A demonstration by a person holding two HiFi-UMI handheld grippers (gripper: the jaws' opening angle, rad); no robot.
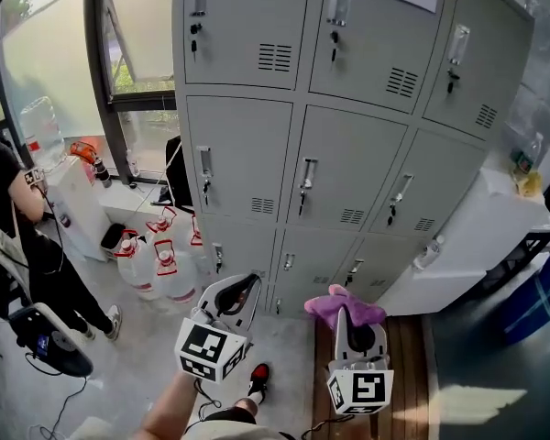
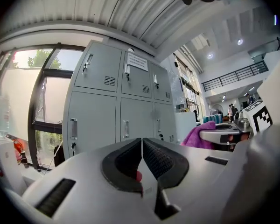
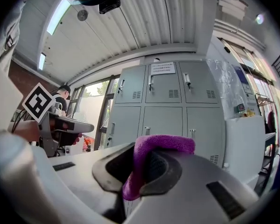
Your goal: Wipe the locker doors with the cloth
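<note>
Within the right tool point(image 3: 137, 166), its own view shows cloth point(image 3: 168, 143) pinched.

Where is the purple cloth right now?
The purple cloth is clamped in the right gripper, low and right of centre in the head view, in front of the bottom row of the grey lockers, not touching them.

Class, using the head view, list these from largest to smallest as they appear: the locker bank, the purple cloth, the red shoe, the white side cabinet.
1. locker bank
2. white side cabinet
3. purple cloth, enlarged by being nearer the camera
4. red shoe
</note>
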